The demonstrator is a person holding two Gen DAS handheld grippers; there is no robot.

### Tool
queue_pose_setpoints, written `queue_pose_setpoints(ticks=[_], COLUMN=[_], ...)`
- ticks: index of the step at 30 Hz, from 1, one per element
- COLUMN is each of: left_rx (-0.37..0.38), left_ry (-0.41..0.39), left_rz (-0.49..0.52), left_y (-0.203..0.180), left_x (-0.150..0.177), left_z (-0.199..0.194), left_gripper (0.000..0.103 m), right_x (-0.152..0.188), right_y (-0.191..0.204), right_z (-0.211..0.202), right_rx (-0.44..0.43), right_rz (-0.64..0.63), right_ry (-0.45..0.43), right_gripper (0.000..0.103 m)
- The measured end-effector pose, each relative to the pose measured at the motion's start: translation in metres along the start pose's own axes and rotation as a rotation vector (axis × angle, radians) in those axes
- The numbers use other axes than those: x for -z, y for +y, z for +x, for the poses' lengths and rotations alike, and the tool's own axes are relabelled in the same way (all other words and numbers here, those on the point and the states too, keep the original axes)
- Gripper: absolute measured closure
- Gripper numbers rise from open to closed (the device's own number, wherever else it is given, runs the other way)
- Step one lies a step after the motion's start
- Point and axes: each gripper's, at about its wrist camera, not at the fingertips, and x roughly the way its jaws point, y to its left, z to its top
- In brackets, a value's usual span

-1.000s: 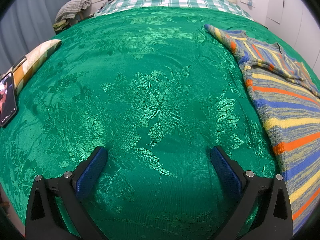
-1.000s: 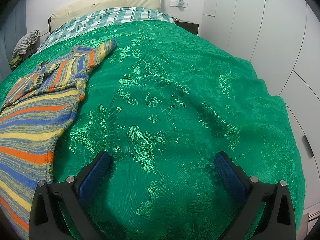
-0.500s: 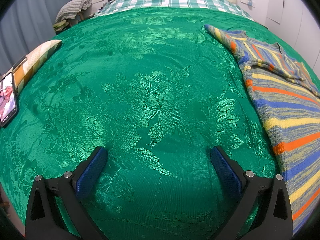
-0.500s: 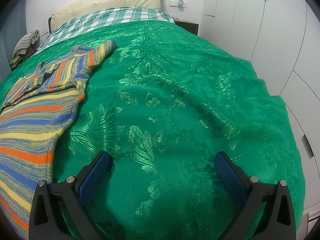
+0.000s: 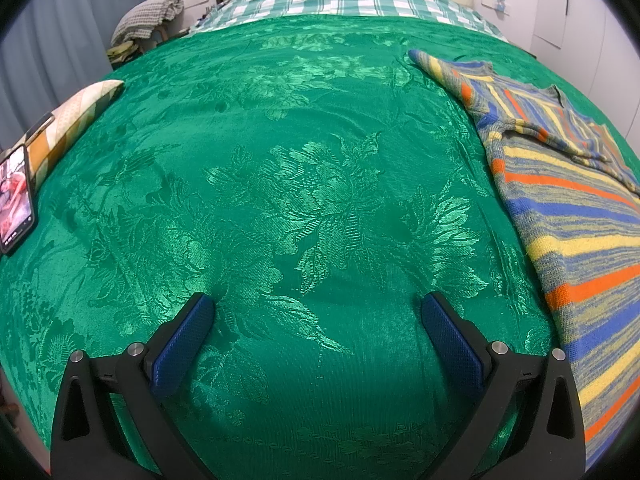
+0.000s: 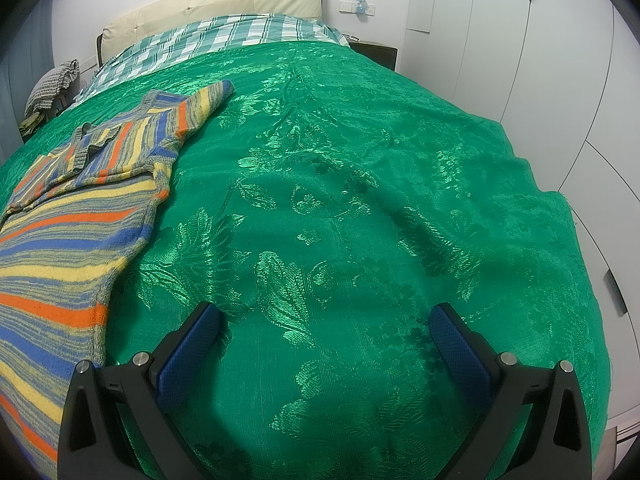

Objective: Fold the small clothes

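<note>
While both tools, left tool (image 5: pixel 318 312) and right tool (image 6: pixel 324 320), gape empty, one striped sweater (image 5: pixel 568 216) lies flat

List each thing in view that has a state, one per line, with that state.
striped sweater: spread flat on the bedspread, one sleeve folded across the chest, not yet folded up.
left gripper: open, empty, over bare bedspread.
right gripper: open, empty, beside the sweater's edge.
phone: screen lit, lying at the bed's edge.
green bedspread: laid out smooth over the bed.
</note>
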Motion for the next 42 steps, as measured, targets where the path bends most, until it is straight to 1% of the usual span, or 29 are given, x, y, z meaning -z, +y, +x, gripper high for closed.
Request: queue_pose_setpoints(ticks=[42], left_rx=[-0.002], left_ry=[-0.004], left_rz=[-0.001], left_y=[0.0019], left_x=[-0.004], left_z=[0.0015], left_gripper=[0.001], right_x=[0.0002], right_y=[-0.0005], right_z=[0.0002], right_rx=[0.001], right_rz=[0.001], right_ry=[0.0], right_gripper=[0.0])
